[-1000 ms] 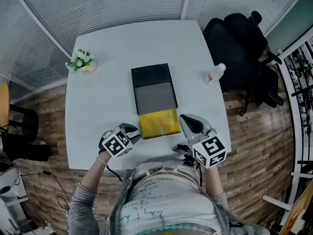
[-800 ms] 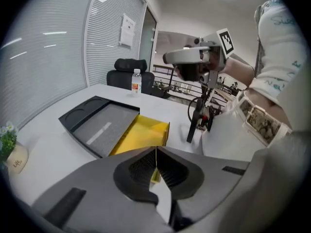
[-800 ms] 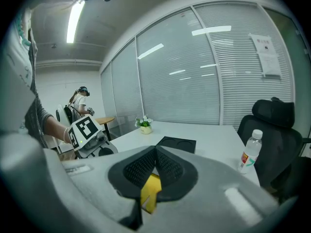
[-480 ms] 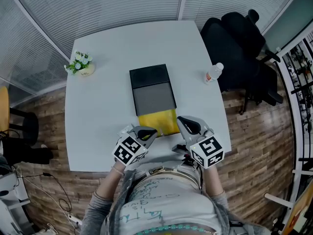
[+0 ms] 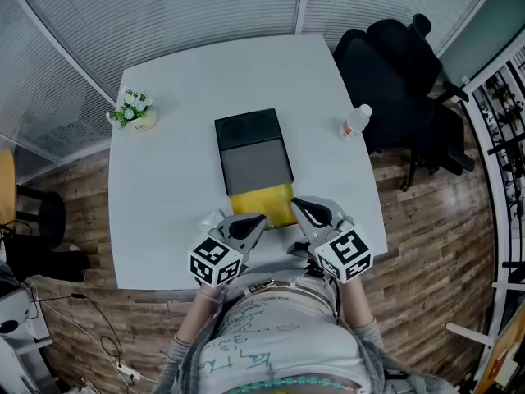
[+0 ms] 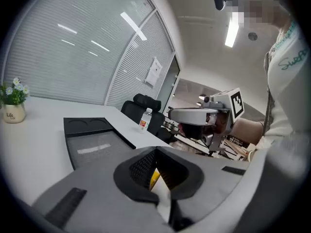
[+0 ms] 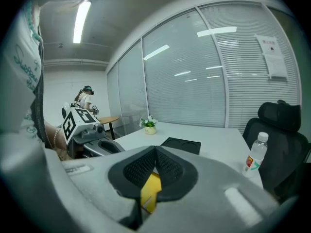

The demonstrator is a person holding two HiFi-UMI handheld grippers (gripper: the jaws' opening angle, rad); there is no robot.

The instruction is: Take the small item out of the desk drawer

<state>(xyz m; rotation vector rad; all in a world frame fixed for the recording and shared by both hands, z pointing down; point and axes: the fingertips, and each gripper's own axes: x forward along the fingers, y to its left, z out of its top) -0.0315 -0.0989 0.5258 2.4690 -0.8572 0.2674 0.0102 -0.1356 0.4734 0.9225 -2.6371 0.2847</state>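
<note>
My left gripper point(image 5: 259, 220), jaws pinched shut on what I take to be the thin pale item point(image 6: 161, 198), hangs just over the open yellow drawer point(image 5: 264, 203), so I should squeeze firmly and steer clear of my closed right gripper point(image 5: 295, 203).

Right tool point(image 7: 155, 148), jaws together, over yellow drawer point(image 7: 151, 191)

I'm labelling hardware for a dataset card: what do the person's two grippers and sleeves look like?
The left gripper and right gripper match: light grey moulded bodies, black mesh-textured pads, each carrying a white cube with black square markers. Both forearms wear grey sleeves.
</note>
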